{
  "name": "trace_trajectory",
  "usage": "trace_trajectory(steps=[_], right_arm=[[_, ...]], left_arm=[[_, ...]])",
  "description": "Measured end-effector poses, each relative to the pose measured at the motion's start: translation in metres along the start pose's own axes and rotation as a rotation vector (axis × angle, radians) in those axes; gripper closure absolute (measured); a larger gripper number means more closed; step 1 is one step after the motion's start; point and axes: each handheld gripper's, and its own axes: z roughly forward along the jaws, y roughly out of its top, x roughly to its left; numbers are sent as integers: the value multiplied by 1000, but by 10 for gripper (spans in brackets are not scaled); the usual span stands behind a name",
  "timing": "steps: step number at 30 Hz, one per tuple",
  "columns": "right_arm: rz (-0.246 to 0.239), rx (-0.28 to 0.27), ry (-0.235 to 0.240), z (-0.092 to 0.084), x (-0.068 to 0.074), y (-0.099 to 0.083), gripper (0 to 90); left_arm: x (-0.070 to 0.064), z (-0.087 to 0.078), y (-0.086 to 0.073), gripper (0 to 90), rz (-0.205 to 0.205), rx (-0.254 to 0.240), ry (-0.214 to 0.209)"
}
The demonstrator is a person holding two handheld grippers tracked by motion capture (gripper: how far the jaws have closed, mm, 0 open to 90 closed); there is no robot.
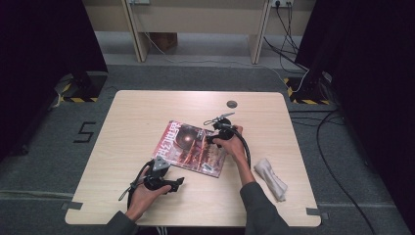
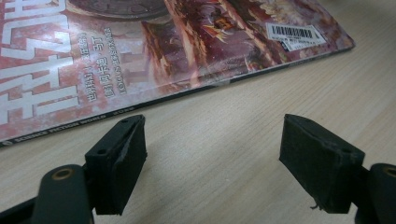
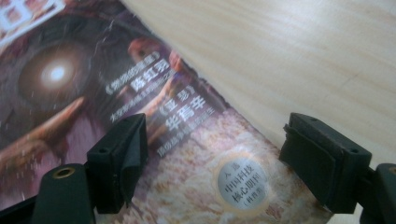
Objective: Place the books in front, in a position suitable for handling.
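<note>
Magazine [image 1: 192, 148] lies flat, cover up, about mid-bench, skewed to the bench [image 1: 147, 107] edges. Its long axis runs from upper left to lower right in the high view; the spine side faces the near left, the barcode corner points toward the person.

Left gripper [image 1: 169, 185] sits low on the bench just short of the magazine's near long edge, apart from it. In the left gripper view [image 2: 212, 161] the jaws stand wide with bare wood between them; the spine edge [image 2: 187, 91] crosses just ahead, not touching either pad.

Right gripper [image 1: 215, 138] is over the magazine's far right part. In the right gripper view [image 3: 212, 158] the jaws are spread wide, nothing pinched; one jaw hangs over the cover, the other over the cover's edge where it meets bare wood. A round silver sticker [image 3: 243, 184] shows on the cover between them. Whether the pads touch the paper cannot be told.

Open room: broad bare bench beyond and to the left of the magazine, and a strip in front. A crumpled cloth [image 1: 271, 177] lies near the right near corner, well apart from the magazine. A small dark round disc [image 1: 232, 104] sits near the far edge.
</note>
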Motion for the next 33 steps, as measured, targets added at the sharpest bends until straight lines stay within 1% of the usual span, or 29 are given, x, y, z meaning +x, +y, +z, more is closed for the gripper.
trace_trajectory(steps=[2,4,6,7,8,9,11,12,14,16,17,18,19,20,21,23,24,25,27,30,31,33], right_arm=[[-16,8,2,-5,3,-5,225],[-60,22,12,-11,7,-11,222],[-80,28,25,-17,12,-19,220],[-103,34,36,-20,14,-23,211],[-103,34,36,-20,14,-23,211],[-128,35,60,-27,18,-32,214],[-126,39,74,-32,22,-39,214],[-138,39,78,-35,24,-42,214],[-137,41,96,-40,28,-50,205],[-103,45,116,-45,32,-57,210],[-99,50,123,-47,35,-61,210],[-99,50,123,-47,35,-61,212],[-114,44,136,-51,41,-70,206],[-102,40,140,-54,44,-75,207],[-100,34,141,-56,47,-79,209],[-113,36,144,-61,52,-83,211],[-113,36,144,-61,52,-83,211],[-118,29,148,-63,55,-83,225],[-103,8,136,-62,52,-80,231],[-66,-1,131,-55,47,-72,231],[-61,-5,125,-52,45,-70,231],[-50,-9,121,-47,44,-65,237]], left_arm=[[1,-1,0,222,-4,-2,1],[2,-1,0,220,-10,1,9],[3,-1,0,217,-25,-4,9],[4,-2,0,214,-26,-5,7],[4,-2,0,213,-26,-5,7],[5,-2,-1,212,-39,-6,3],[6,-2,-1,209,-64,-9,-5],[7,-3,-1,207,-69,-9,-7],[7,-3,-1,206,-69,-8,-4],[7,-2,-1,206,-70,-5,-1],[7,-2,-1,206,-70,-5,-1],[7,-2,-1,206,-70,-6,-1],[8,-2,-1,206,-69,-2,2],[8,-2,-1,206,-69,-2,2],[8,-2,-1,206,-78,-2,7],[9,-2,-1,206,-79,-3,3],[9,-2,-1,206,-79,-3,3],[10,-2,-1,205,-89,-3,8],[11,-2,0,205,-91,-1,12],[15,-1,1,204,-98,-4,24],[16,0,1,203,-109,-6,25],[19,2,1,204,-110,-5,27]])
